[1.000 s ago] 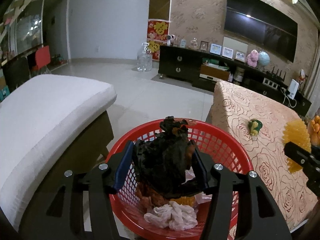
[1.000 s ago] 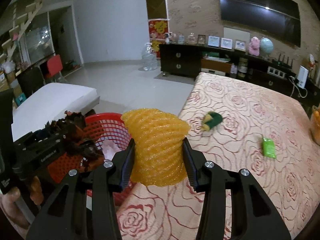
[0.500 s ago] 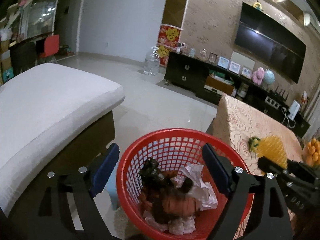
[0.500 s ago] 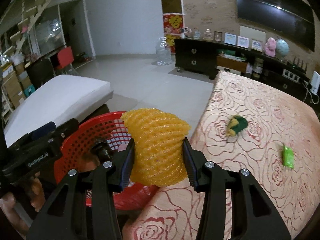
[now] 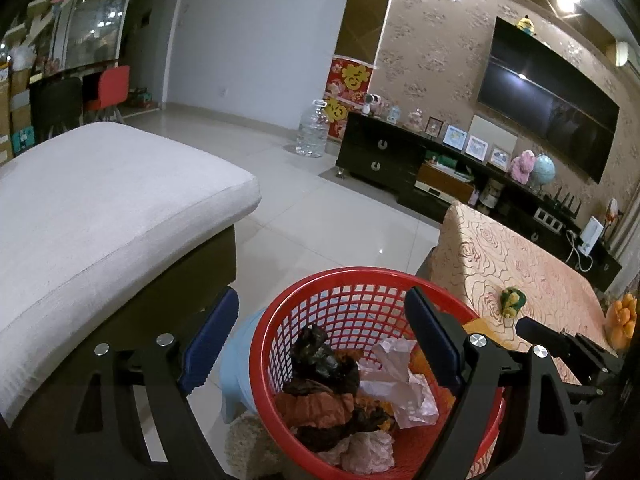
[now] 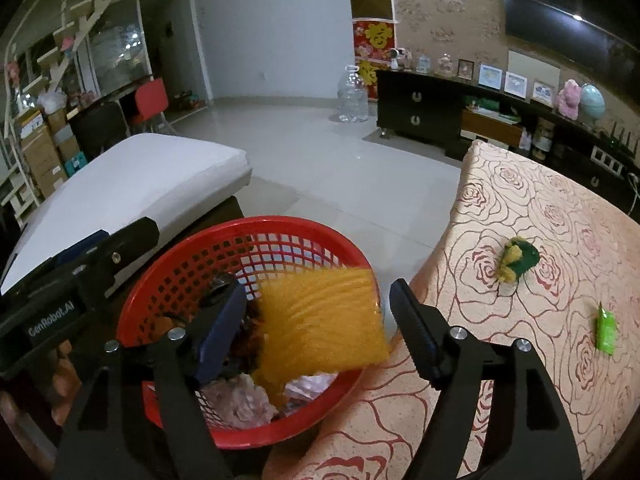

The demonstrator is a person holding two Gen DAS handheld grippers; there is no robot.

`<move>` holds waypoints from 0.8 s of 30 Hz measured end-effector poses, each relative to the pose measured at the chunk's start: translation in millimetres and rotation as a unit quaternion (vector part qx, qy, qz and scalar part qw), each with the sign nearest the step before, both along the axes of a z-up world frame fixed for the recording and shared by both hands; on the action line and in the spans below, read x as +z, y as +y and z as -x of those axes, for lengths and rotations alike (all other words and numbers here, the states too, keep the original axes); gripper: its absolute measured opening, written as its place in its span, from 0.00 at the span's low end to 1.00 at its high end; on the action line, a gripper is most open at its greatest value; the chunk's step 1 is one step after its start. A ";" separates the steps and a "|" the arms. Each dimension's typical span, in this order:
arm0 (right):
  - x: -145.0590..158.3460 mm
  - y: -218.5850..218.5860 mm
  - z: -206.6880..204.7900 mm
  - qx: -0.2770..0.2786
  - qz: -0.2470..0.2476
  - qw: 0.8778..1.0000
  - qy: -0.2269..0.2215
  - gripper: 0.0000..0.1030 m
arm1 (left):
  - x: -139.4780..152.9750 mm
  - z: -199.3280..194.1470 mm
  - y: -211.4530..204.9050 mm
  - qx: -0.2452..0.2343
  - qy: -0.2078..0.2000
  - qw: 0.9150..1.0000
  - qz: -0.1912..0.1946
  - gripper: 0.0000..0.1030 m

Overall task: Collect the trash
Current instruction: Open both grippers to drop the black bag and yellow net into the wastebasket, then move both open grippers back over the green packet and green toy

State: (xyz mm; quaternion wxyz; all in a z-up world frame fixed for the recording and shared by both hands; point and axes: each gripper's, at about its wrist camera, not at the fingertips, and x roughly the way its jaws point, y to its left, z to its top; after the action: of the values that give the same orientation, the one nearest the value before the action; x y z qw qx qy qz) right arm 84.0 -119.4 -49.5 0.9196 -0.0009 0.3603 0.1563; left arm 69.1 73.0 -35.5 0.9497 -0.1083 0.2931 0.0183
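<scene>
Both my grippers tilt down over the red basket (image 6: 168, 280). My right gripper (image 6: 320, 312) has just been opening its fingers, wide now, the yellow foam net (image 6: 320, 320) loose between them above the basket. My left gripper (image 5: 320, 336) gapes empty over the trash inside.

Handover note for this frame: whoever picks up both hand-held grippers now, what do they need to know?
Left hand-held gripper: open, empty, over the red basket.
Right hand-held gripper: jaws just opened, letting go of the yellow foam net, which is dropping into the basket.
Done: black bag, paper and tissue already binned.
Left: green-yellow wad and green wrapper on the rose tablecloth.
</scene>
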 end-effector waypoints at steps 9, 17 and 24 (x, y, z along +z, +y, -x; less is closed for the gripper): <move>-0.5 -23.8 16.8 -0.028 -0.003 1.000 -0.006 0.71 | 0.8 0.6 -6.3 -0.009 -0.003 1.000 -0.013 0.80; -5.3 -60.6 37.0 -0.064 0.010 0.998 -0.015 0.71 | 0.6 4.1 -24.2 -0.021 -0.011 0.999 -0.036 0.83; -10.0 -95.8 52.3 -0.102 0.016 0.994 -0.015 0.71 | -0.1 6.7 -41.9 -0.041 -0.014 0.998 -0.043 0.88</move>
State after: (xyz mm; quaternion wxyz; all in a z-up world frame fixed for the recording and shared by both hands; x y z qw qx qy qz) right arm 31.7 -215.2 -59.5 0.9361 0.0187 0.3468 0.0554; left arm 62.4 31.1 -35.6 0.9576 -0.0554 0.2826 -0.0097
